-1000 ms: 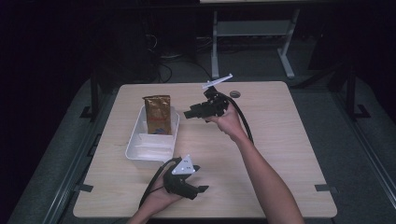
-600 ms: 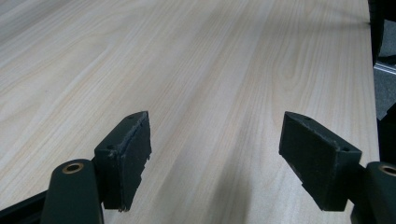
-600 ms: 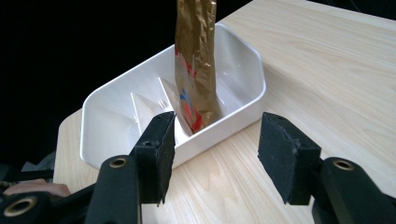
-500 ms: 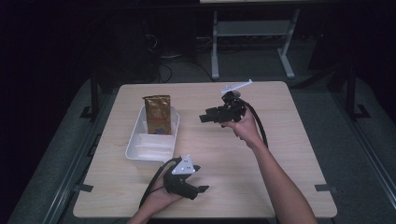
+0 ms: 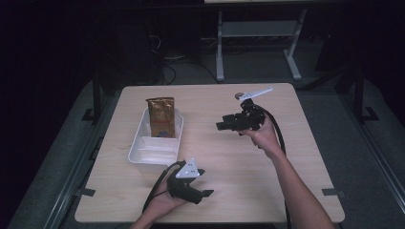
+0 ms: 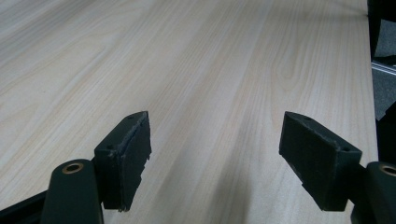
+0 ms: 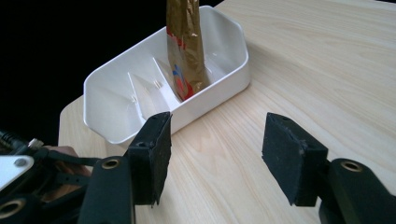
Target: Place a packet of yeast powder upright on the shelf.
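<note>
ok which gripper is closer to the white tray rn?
Left. The left gripper sits just past the near end of the white tray, jaws open. The right gripper hovers farther off to the tray's right, pointing at it, jaws open.

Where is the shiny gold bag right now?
The gold bag stands upright in the far end of the white tray, on the table's left side in the high view.

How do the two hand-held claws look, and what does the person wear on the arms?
Both the left claw and the right claw are black, each with two blocky jaws faced with rough dark pads and brass-coloured rivets. Each carries a grey three-cornered plate on top and trails a black cable. The forearms are bare; no sleeves or gloves are visible.
</note>
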`<state>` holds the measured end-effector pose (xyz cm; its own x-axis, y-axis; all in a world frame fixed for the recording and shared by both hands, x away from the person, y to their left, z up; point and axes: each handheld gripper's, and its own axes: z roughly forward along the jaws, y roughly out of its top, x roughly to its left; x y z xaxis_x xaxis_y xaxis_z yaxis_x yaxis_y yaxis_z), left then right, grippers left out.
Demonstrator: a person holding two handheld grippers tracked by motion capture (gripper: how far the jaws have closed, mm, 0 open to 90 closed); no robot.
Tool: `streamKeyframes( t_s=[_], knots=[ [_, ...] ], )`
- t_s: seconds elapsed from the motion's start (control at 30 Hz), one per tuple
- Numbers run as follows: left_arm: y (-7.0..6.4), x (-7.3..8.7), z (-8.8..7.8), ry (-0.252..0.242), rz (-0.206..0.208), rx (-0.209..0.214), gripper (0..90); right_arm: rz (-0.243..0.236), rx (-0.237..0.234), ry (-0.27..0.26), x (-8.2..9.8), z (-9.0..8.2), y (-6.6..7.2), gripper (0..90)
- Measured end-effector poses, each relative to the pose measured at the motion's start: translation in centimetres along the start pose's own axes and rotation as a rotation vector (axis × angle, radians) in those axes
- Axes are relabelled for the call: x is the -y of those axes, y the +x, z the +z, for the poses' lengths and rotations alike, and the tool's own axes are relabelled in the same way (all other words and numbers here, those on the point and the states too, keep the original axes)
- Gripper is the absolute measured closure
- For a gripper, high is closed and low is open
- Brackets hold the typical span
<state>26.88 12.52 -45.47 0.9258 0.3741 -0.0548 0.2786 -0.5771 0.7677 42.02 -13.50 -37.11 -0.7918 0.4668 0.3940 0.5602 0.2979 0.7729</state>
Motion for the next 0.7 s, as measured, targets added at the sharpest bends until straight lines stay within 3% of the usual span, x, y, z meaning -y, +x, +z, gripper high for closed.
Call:
streamKeyframes(
  t_s=[0.7],
  knots=[
    [0.0, 0.0, 0.1, 0.007, 0.002, -0.001, 24.6, 0.037, 0.031, -0.011, 4.4, -3.9, -0.4, 39.9]
  ],
)
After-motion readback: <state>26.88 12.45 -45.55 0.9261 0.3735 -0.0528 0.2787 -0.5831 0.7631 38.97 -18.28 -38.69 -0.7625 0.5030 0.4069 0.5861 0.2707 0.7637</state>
